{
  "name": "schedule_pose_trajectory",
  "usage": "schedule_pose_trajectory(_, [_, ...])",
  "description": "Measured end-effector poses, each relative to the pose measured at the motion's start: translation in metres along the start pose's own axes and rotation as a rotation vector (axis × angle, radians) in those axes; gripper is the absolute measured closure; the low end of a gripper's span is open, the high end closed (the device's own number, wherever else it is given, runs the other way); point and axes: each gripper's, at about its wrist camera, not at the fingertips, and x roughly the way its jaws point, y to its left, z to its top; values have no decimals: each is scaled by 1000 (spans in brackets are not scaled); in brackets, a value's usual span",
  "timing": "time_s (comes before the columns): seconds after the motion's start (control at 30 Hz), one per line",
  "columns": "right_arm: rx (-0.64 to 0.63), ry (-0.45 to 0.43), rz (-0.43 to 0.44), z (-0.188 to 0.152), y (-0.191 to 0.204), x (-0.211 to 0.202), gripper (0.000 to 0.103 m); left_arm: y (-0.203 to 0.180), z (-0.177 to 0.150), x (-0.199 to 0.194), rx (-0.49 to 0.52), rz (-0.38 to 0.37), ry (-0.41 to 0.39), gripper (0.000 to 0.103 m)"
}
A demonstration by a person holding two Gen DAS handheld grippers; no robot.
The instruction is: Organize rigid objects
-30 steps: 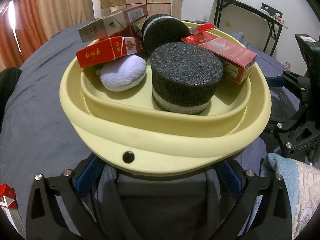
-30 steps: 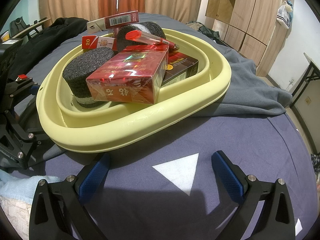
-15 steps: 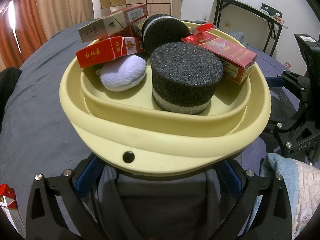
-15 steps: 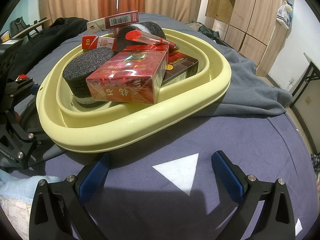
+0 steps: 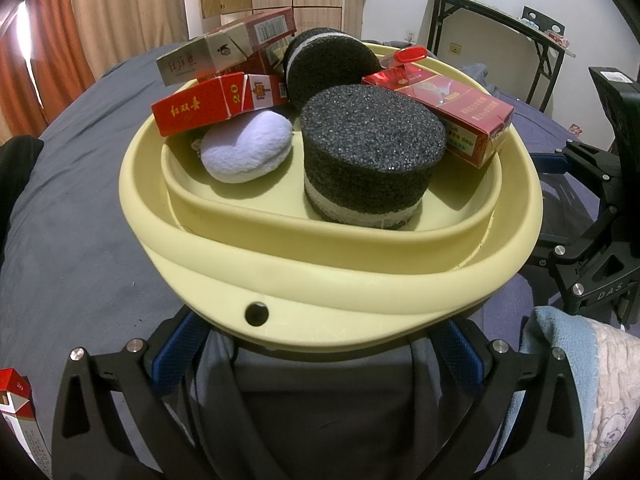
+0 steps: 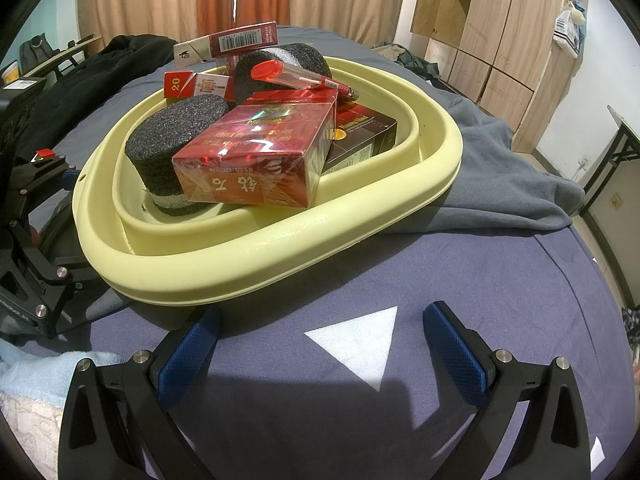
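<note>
A pale yellow basin rests on a grey cloth on the bed. It holds two black foam cylinders, several red cigarette packs, a white plush pad, a dark box and a red-capped pen. My left gripper is open, its blue pads under the basin's near rim. My right gripper is open and empty, just in front of the basin over the blue bedsheet.
A cigarette pack lies at the lower left of the left wrist view. A light blue towel lies at the right. A grey cloth spreads right of the basin. A folding table and wardrobes stand behind.
</note>
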Motion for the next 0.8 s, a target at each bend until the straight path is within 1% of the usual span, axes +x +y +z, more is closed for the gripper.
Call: schedule_pose_trajectory(0.8, [0, 0, 0, 0, 0, 0, 0, -2, 0, 2, 0, 0, 1, 0])
